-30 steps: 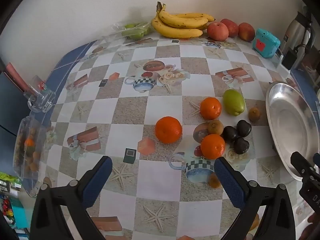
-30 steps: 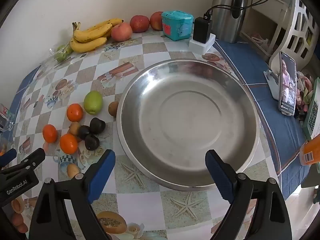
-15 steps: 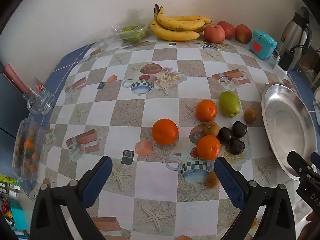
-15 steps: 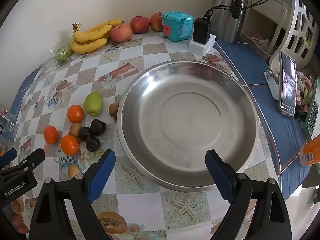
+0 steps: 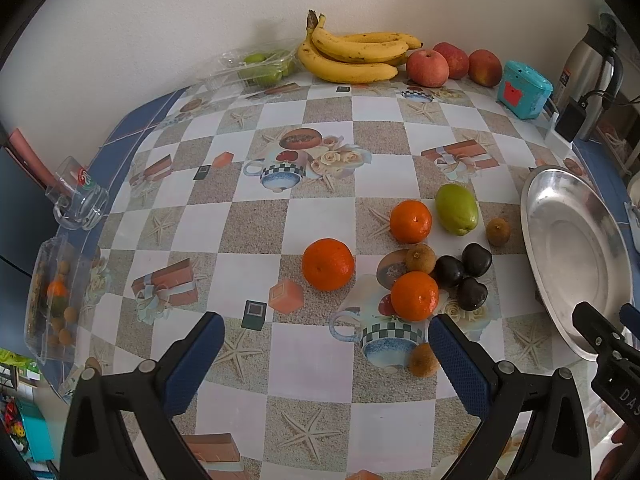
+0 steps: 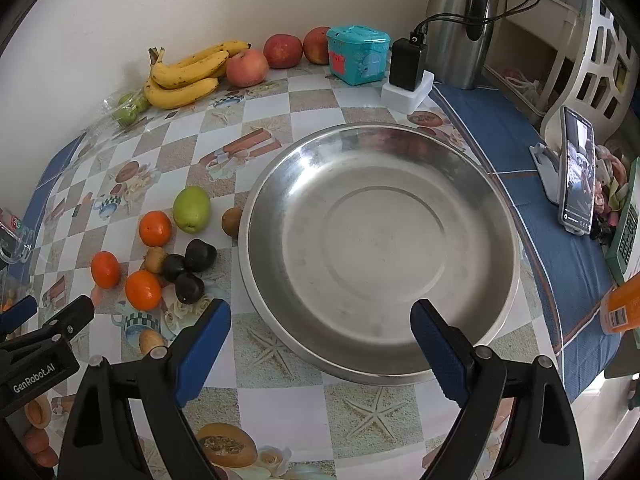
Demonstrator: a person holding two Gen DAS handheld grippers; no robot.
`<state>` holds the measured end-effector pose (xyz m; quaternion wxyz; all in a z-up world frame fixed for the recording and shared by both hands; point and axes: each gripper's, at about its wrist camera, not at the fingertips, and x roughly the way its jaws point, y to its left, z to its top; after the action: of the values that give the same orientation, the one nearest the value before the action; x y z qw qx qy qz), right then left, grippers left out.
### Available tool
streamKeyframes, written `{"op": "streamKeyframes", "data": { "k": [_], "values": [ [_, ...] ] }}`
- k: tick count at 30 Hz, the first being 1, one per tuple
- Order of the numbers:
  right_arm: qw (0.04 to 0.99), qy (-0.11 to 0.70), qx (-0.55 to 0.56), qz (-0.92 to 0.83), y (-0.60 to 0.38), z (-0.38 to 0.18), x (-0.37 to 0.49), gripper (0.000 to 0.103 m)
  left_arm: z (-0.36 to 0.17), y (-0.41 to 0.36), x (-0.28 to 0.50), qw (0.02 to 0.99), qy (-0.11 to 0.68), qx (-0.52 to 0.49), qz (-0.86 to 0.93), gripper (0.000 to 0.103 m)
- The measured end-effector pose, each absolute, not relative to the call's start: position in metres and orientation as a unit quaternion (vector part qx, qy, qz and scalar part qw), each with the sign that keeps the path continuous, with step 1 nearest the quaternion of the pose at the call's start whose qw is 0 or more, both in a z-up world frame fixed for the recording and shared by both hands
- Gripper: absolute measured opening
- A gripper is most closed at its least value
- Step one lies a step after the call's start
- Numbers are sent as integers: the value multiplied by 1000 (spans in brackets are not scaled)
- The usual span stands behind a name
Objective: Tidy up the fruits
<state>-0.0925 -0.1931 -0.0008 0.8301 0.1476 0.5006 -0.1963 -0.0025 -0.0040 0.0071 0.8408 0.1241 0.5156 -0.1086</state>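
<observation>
Both claws are wide open and holding nothing: left claw [image 5: 326,354] angled down near the oranges [image 5: 328,264], right claw [image 6: 320,340] over the steel bowl [image 6: 500,216] (fruit sits left of it).

We see a beige-and-white checked tablecloth [image 5: 320,216] with starfish prints, three orange tangerines [image 5: 328,264], yellow bananas [image 5: 352,58], red apples [image 5: 427,67], a teal box [image 5: 524,89], a silver tray [image 6: 492,184].

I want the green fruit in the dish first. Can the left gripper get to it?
Probably yes. The left gripper is open and empty, and the green fruit lies uncovered, though an orange and dark fruits sit in between.
</observation>
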Motion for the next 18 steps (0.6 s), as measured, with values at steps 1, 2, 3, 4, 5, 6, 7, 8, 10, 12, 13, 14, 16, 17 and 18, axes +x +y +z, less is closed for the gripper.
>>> {"op": "streamKeyframes", "data": {
  "k": [1, 2, 3, 4, 5, 6, 7, 8, 10, 12, 13, 14, 16, 17, 18],
  "values": [
    [830, 501, 147, -196, -193, -1, -93, 92, 7, -4, -3, 841, 515, 124, -108, 103],
    [830, 501, 147, -195, -193, -1, -93, 92, 7, -4, -3, 841, 516, 124, -108, 103],
    [830, 500, 147, -195, -193, -1, -93, 92, 7, -4, -2, 841, 516, 124, -108, 103],
    [830, 500, 147, -195, -193, -1, -93, 92, 7, -4, -2, 841, 516, 124, -109, 103],
    [830, 501, 147, -195, -193, -1, -93, 92, 7, -4, -3, 841, 516, 123, -108, 103],
    [830, 501, 148, -195, -193, -1, -93, 92, 7, -4, -3, 841, 516, 123, -108, 103],
    [830, 502, 148, -195, -193, -1, -93, 92, 7, -4, -3, 841, 516, 123, -108, 103],
    [830, 502, 148, -195, -193, -1, -92, 92, 7, -4, -3, 841, 516, 123, -108, 103],
    [830, 502, 147, -194, -192, -1, -92, 92, 7, -4, -3, 841, 515, 123, -108, 103],
    [830, 502, 146, -194, -192, -1, -92, 92, 7, -4, -3, 841, 516, 123, -108, 103],
    [830, 502, 147, -194, -192, -1, -92, 92, 7, -4, -3, 841, 516, 123, -108, 103],
    [830, 502, 147, -194, -192, -1, -92, 92, 8, -4, -3, 841, 516, 123, -108, 103],
    [829, 503, 147, -194, -192, -1, -92, 92, 7, -4, -3, 841, 515, 123, -108, 103],
    [829, 503, 147, -194, -192, -1, -92, 92, 7, -4, -3, 841, 515, 123, -108, 103],
    [829, 503, 147, -194, -192, -1, -92, 92, 7, -4, -3, 841, 516, 123, -109, 103]
  ]
}}
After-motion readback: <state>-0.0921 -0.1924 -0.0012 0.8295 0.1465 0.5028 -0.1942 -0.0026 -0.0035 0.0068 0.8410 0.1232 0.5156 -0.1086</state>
